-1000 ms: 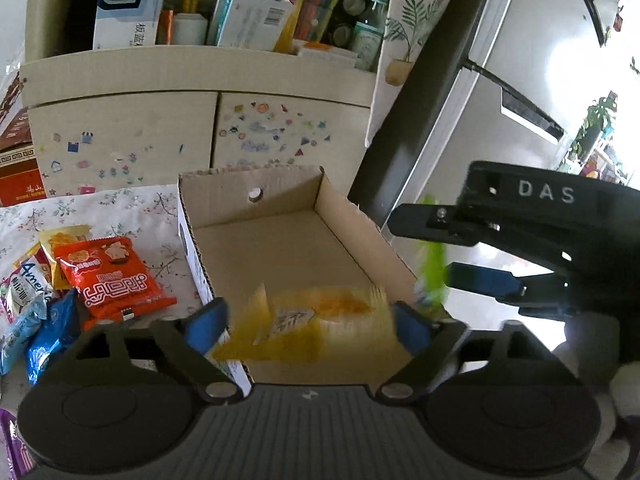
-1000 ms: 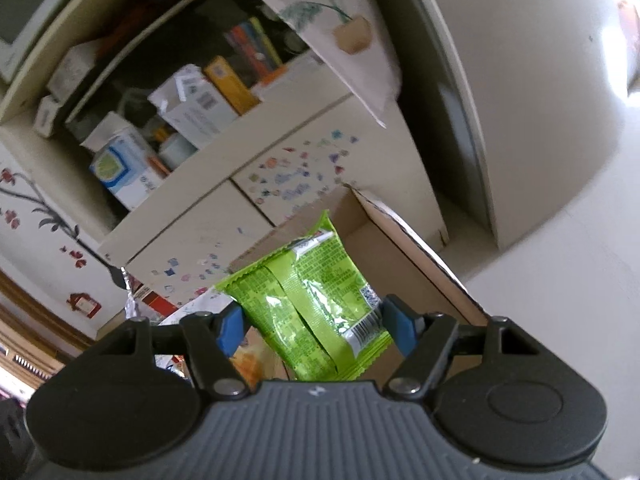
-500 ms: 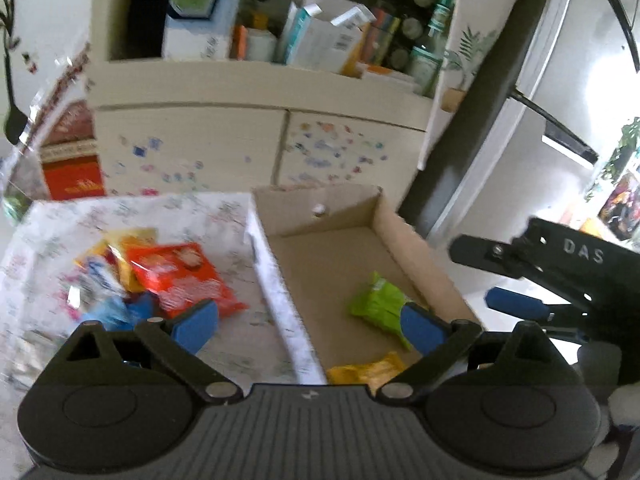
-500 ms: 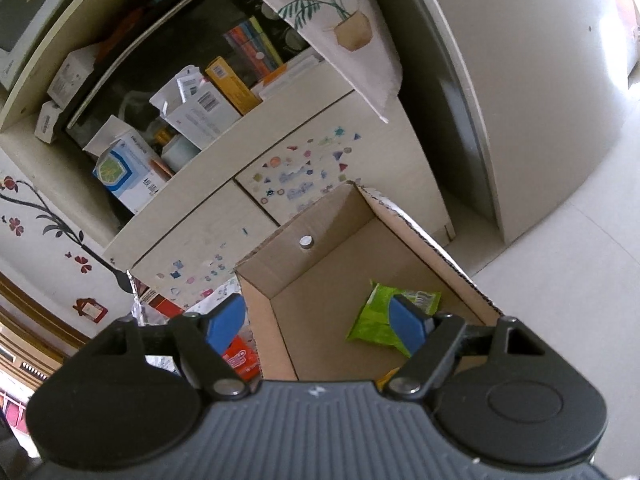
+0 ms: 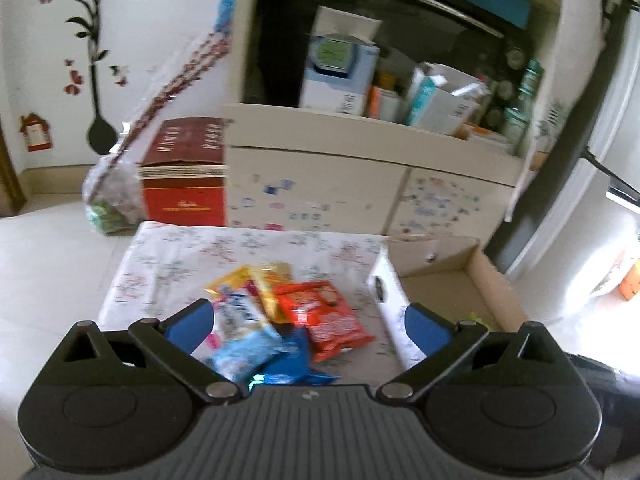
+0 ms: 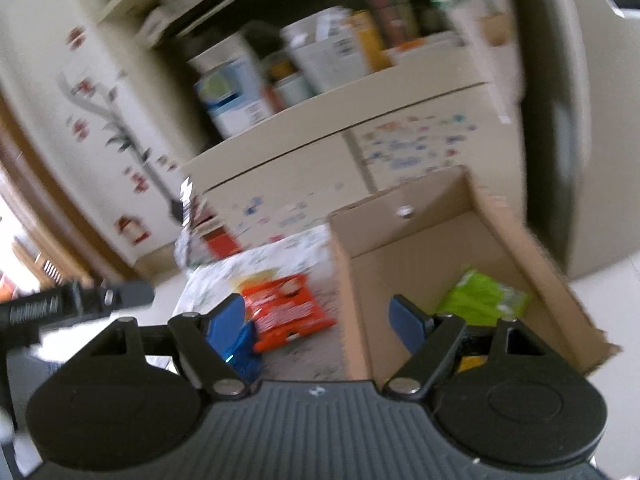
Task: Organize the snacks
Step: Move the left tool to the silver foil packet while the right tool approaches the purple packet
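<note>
Cardboard box (image 6: 460,248), open-topped, stands at the right edge of the cloth (image 5: 172,264); judged the collecting bin, set close so packets travel a short way.

Cloth, floral, spread flat as a sorting ground for what is unsorted.

Left gripper (image 5: 308,322), jaws opening to full width, nothing between the pads; it hangs over the pile, apparently readied for the next pick.

Right gripper (image 6: 316,320), jaws parted, empty, straddling the box's left wall.

Pile of packets on the cloth, overlapping: red packet (image 5: 328,320), yellow packet (image 5: 270,284), pale blue packet (image 5: 244,346), dark blue packet (image 5: 292,368).

Green packet (image 6: 484,296), lying flat on the box floor, already sorted. A yellow scrap below it is mostly hidden by the gripper.
</note>
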The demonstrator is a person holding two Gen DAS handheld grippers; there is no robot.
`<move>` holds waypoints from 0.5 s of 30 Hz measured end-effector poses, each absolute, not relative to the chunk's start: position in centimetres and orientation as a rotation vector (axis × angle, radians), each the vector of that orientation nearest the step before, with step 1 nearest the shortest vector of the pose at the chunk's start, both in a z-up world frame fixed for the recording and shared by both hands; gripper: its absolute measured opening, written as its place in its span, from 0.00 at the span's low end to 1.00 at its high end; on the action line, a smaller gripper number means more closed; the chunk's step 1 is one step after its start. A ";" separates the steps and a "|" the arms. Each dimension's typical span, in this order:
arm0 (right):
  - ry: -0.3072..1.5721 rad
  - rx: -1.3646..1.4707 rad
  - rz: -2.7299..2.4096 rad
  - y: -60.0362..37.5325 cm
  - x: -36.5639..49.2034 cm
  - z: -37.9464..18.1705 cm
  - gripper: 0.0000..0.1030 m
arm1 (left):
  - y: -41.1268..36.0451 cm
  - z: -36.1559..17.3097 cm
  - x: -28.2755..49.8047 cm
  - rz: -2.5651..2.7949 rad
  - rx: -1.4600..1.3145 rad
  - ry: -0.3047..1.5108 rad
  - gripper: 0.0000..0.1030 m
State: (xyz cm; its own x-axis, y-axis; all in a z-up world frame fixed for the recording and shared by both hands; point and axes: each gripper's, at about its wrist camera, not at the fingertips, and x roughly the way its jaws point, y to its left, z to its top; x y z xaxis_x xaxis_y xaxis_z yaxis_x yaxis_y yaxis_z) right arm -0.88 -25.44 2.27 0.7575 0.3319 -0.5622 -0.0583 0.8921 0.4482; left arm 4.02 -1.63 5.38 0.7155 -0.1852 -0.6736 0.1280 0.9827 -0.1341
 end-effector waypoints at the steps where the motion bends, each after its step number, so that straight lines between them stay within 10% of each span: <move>1: 0.685 0.410 0.247 -24.7 -0.9 2.2 0.78 | -0.9 5.3 4.1 -0.155 -0.082 0.755 1.00; 15: 0.754 0.295 0.448 -18.2 -1.6 -0.7 0.80 | 6.4 2.4 6.0 0.000 -0.151 0.814 1.00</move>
State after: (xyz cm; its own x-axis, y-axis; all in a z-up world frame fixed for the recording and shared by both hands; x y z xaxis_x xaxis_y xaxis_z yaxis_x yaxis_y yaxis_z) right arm -1.60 -18.18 -0.69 0.6423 0.4903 -0.5891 -0.2831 0.8660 0.4122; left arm 5.99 6.44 2.43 0.6874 -0.0578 -0.7240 -0.0583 0.9892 -0.1344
